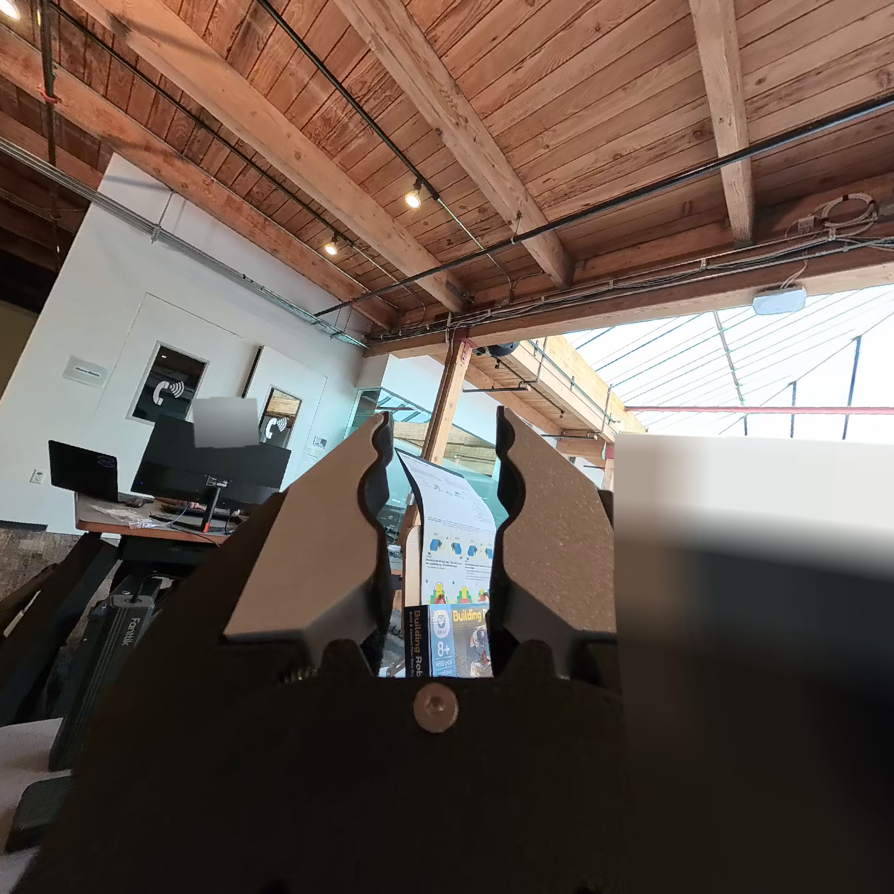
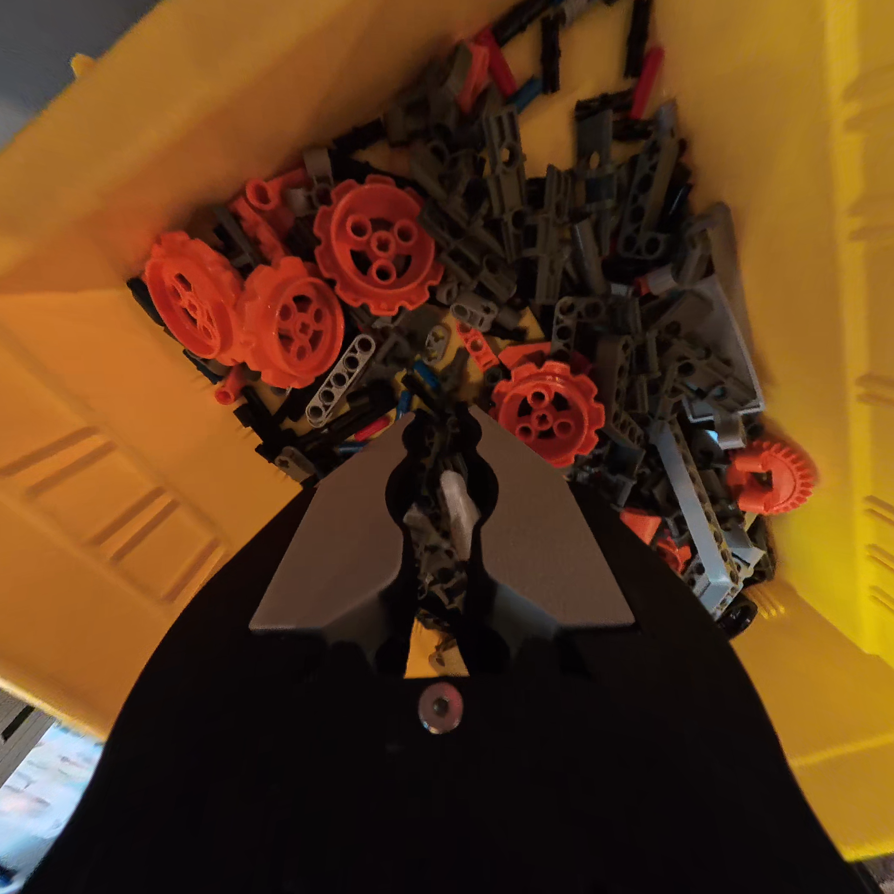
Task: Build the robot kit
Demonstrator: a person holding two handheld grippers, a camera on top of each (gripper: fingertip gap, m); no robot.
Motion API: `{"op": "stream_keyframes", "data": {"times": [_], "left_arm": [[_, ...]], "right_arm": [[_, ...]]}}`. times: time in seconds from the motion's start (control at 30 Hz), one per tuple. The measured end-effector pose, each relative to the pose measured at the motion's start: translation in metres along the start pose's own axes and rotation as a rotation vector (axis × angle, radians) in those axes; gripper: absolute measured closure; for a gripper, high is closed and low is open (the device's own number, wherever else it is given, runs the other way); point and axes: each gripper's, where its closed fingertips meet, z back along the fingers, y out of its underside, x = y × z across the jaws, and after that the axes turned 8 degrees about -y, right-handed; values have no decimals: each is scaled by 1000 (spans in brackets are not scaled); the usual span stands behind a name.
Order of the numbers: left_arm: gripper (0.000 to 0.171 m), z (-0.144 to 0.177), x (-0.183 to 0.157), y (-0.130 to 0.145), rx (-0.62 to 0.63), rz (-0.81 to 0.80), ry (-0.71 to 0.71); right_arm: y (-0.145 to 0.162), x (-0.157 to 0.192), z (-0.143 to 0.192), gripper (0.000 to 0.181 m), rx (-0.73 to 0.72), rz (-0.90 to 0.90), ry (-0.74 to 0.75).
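My right gripper [image 2: 442, 416] reaches down into a yellow plastic bin [image 2: 145, 459], its tips in a heap of small construction pieces. Its jaws stand narrowly apart. A light grey piece [image 2: 457, 508] and dark pieces show in the gap, and I cannot tell whether any is gripped. An orange toothed wheel [image 2: 546, 411] lies just right of the tips. Three more orange wheels [image 2: 377, 244] lie up and to the left. My left gripper [image 1: 442, 435] is open and empty, tilted up toward the ceiling. A printed instruction sheet [image 1: 454, 522] and a blue kit box [image 1: 450, 638] show between its fingers.
Grey beams [image 2: 503, 159], black pins and an orange gear [image 2: 774, 476] fill the bin's floor, and the bin walls rise on all sides. In the left wrist view a desk [image 1: 145, 525] with a monitor [image 1: 213, 464] and laptop stands at the left, under a wooden beam ceiling. My hands' fingertips stand some 45 centimeters from each other.
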Motion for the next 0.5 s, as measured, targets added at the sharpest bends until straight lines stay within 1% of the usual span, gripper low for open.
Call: {"op": "stream_keyframes", "data": {"times": [0.03, 0.07, 0.1, 0.13, 0.2, 0.23, 0.27, 0.33, 0.4, 0.43, 0.5], "left_arm": [[131, 0, 0, 0, -3, -1, -1], [131, 1, 0, -1, -5, -1, -2], [131, 1, 0, -1, -7, -1, -2], [131, 1, 1, -2, -8, 1, -3], [131, 1, 1, -2, -10, 4, -5], [131, 1, 1, -2, -11, 5, -7], [131, 2, 2, -3, -13, 5, -9], [131, 2, 2, -4, -19, 3, -11], [131, 4, 2, -6, -24, 1, -12], [131, 4, 3, -6, -27, -1, -15], [132, 4, 3, -7, -31, 0, -18]], "right_arm": [[0, 0, 3, 166, -3, -9, 0], [-5, 0, 7, 166, -38, -17, 5], [-17, -1, 11, 164, -102, -25, 9], [-34, -1, 16, 159, -193, -39, 10], [-72, 6, 22, 135, -379, -84, -58], [-86, 9, 21, 120, -425, -105, -92], [-90, 8, 15, 120, -404, -110, -95], [-84, 0, 1, 103, -314, -65, -35], [-81, 1, -9, 103, -278, -63, -44], [-79, -6, -11, 110, -258, -72, -3], [-72, -16, -9, 140, -216, -30, 58]]}}
